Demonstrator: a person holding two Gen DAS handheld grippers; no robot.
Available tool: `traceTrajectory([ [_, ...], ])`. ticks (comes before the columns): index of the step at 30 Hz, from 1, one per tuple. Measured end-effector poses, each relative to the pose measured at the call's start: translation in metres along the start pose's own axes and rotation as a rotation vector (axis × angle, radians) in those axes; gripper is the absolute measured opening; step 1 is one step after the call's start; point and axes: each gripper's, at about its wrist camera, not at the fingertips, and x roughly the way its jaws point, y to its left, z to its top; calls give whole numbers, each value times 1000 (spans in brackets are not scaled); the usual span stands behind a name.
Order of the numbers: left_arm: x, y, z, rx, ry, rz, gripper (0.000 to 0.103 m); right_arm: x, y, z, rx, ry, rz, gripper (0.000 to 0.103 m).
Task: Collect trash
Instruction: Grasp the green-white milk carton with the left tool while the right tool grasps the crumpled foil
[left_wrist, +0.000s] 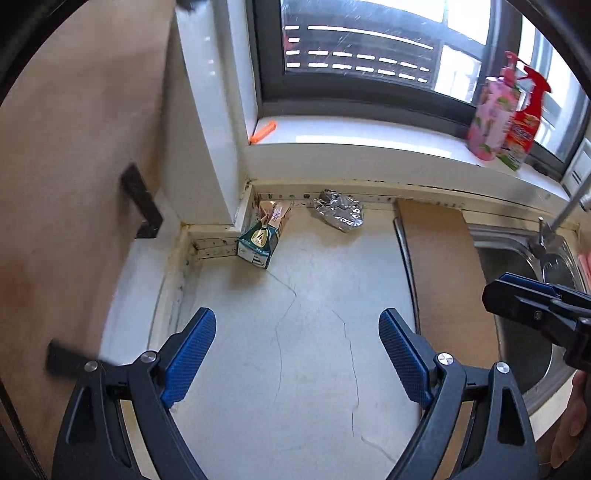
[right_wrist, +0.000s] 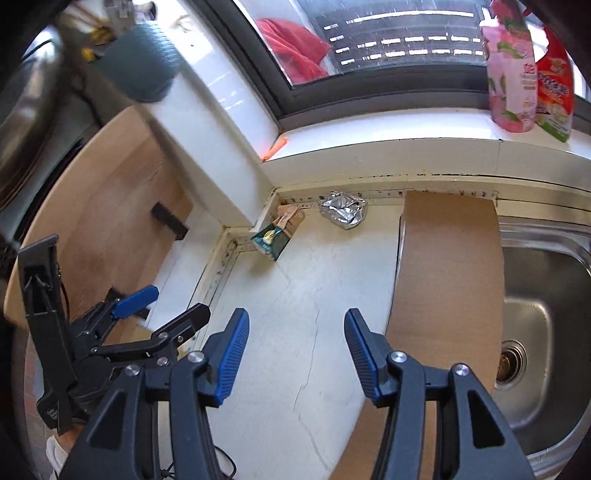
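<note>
A green and tan carton (left_wrist: 263, 232) lies tipped in the back left corner of the white counter (left_wrist: 314, 332). A crumpled silver foil wrapper (left_wrist: 339, 210) lies to its right against the back wall. Both show in the right wrist view, the carton (right_wrist: 277, 232) and the foil (right_wrist: 343, 209). My left gripper (left_wrist: 297, 354) is open and empty, well short of both. My right gripper (right_wrist: 296, 356) is open and empty too, hovering over the counter. The right gripper shows at the right edge of the left wrist view (left_wrist: 535, 306); the left gripper shows at the lower left of the right wrist view (right_wrist: 162, 310).
A brown cutting board (right_wrist: 447, 280) lies beside the steel sink (right_wrist: 546, 302) on the right. A pink bottle (left_wrist: 493, 114) and a red spray bottle (left_wrist: 524, 118) stand on the window sill, with a small orange object (left_wrist: 263, 132) at its left end. A wooden panel (left_wrist: 74, 184) stands left.
</note>
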Motion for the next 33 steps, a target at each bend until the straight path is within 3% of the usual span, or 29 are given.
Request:
traceTrajectory([
  [3, 32, 7, 16, -6, 29, 10, 89, 32, -14, 25, 28, 28, 7, 56],
  [6, 69, 14, 36, -3, 62, 2, 89, 64, -28, 48, 67, 45, 13, 71],
  [20, 182, 28, 72, 17, 154, 50, 88, 169, -80, 108, 193, 123, 33, 71],
  [33, 228, 31, 76, 2, 177, 49, 81, 217, -99, 127, 211, 155, 54, 71],
])
